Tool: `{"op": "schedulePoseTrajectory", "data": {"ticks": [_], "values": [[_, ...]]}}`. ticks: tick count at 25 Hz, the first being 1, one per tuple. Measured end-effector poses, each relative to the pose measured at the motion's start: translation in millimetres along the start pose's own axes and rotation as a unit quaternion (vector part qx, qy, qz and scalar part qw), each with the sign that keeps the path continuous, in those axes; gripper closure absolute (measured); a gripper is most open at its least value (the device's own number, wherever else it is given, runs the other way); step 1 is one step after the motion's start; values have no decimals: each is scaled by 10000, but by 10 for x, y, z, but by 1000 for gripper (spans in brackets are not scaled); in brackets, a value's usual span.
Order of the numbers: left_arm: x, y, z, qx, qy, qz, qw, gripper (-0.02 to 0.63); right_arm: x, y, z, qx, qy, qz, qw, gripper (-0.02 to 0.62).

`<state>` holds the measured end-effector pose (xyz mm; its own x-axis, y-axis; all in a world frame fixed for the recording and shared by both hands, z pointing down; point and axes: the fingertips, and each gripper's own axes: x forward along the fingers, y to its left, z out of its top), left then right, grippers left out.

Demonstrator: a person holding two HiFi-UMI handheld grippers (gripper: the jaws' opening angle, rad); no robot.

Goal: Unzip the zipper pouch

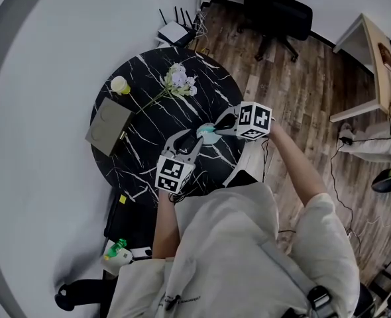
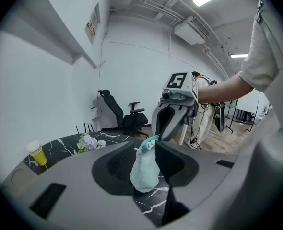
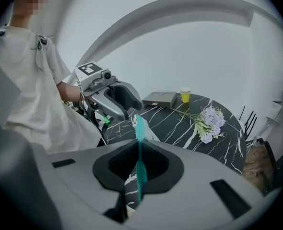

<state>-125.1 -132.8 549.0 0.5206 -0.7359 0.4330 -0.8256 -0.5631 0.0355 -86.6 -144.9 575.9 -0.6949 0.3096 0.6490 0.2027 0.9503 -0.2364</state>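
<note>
A small pale-teal zipper pouch (image 1: 207, 132) hangs in the air over the near side of the round black marble table (image 1: 142, 78), held between both grippers. My left gripper (image 1: 194, 142) comes from the near left. In the left gripper view its jaws (image 2: 148, 150) are shut on the pouch's body (image 2: 145, 169). My right gripper (image 1: 221, 126) comes from the right. In the right gripper view its jaws (image 3: 139, 145) are nearly closed on the pouch's darker teal zipper edge (image 3: 140, 162), seen edge-on. Each gripper shows in the other's view: the right gripper (image 2: 172, 116), the left gripper (image 3: 115, 99).
A bunch of lilac flowers (image 1: 179, 80), a yellow cup (image 1: 120, 85) and a flat grey box (image 1: 108, 126) lie on the far and left parts of the table. A black office chair (image 1: 275, 12) and a router (image 1: 174, 32) stand beyond it, a wooden desk (image 1: 381, 58) at right.
</note>
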Motion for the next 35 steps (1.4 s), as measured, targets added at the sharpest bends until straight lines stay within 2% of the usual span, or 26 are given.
{"op": "schedulePoseTrajectory", "data": {"ticks": [4,9,14,16,19,24,28,32,35], "values": [[30,-105,-5,376,66,-143,9992,463,-49,79,110,88,-255,329,9991,566],[61,-36,-81,708,347,115,9968,465,-79,150,161,-18,-220,673,9975,566],[98,-66,-67,690,251,2,9973,465,-90,200,161,-59,-206,887,9958,566],[103,-115,2,578,22,-104,9983,522,-118,190,178,19,-347,915,9952,566],[87,-164,68,329,-259,-189,9989,571,-164,158,197,170,-580,886,9942,566],[112,-127,29,294,-193,-65,9994,578,-125,77,188,325,-661,540,9958,565],[144,-66,-41,368,46,154,9992,580,-66,-57,173,443,-813,-162,9956,534],[149,-13,-67,399,154,343,9985,580,-83,-134,198,572,-995,-712,9908,508],[135,49,-93,403,233,491,9977,580,-152,-190,287,767,-1331,-1165,9812,508]]}}
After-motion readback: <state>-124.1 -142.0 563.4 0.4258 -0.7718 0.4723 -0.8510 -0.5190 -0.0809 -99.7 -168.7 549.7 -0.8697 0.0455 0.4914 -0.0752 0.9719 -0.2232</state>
